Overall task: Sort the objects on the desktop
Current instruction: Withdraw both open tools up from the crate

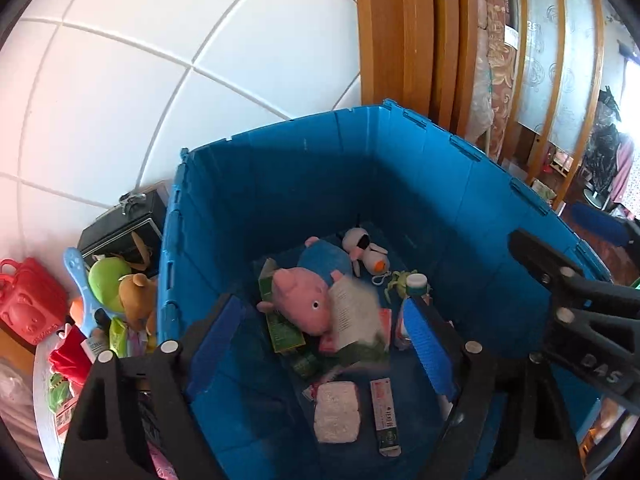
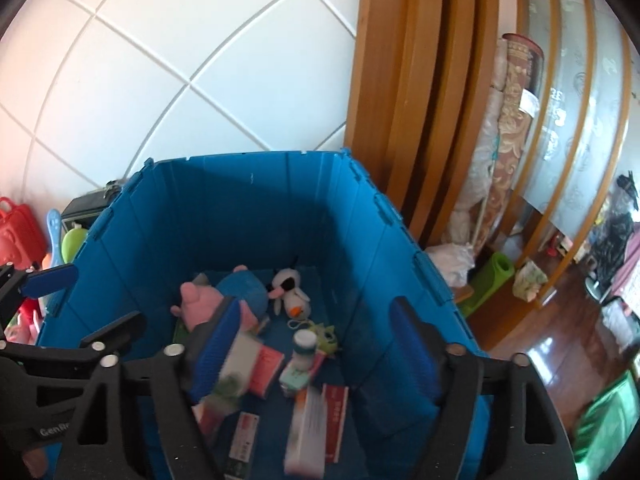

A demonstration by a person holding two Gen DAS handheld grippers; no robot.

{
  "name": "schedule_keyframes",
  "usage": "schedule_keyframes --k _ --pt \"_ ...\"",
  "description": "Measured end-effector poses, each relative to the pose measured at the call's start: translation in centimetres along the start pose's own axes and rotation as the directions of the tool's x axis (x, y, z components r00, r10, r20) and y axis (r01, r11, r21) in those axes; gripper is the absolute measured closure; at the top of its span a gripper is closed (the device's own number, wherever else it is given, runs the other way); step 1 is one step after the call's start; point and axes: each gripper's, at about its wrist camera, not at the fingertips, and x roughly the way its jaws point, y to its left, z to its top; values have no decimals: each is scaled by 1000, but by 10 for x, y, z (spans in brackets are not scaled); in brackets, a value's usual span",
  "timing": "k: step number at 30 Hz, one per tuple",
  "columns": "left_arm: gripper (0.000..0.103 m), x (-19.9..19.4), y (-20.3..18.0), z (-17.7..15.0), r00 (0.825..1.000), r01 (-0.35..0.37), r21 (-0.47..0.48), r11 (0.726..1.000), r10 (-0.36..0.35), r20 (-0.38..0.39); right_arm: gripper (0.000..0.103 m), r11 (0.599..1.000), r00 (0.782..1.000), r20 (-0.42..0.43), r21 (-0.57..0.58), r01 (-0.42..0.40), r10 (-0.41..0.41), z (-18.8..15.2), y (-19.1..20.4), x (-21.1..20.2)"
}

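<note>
The blue folding crate (image 1: 280, 184) stands against a white tiled wall (image 1: 160, 60), beside a wooden door frame (image 2: 384, 80). Sorted things lie inside: pig plush (image 1: 304, 300), boxes, small jar (image 1: 416, 282). Left gripper (image 1: 320, 344) and right gripper (image 2: 316, 344) hover above, fingers apart, empty. Risk: a blurred box (image 2: 308, 428) beneath the right fingers may crush the cartons. Unsorted toys (image 1: 116, 288) remain on the worktop to the left.
</note>
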Motion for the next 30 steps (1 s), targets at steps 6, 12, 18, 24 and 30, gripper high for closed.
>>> schedule_keyframes --k 6,12,18,24,30 --pt "18 -15 12 -10 999 -2 -19 1000 2 37 0 1000 999 34 -12 21 -20 -4 3 -18" --pt "18 -37 20 -18 994 -12 -22 1000 14 105 0 999 998 61 -5 35 -35 -12 11 -37" --pt "18 -57 21 -33 986 -37 -3 999 37 163 0 999 997 69 -13 41 -40 -25 21 -54" --pt "18 -70 29 -53 987 -18 -26 1000 22 161 0 999 998 55 -21 28 -27 -45 32 -68" --pt "18 -78 38 -67 987 -15 -50 999 23 162 0 999 998 38 -5 51 -50 -55 34 -76"
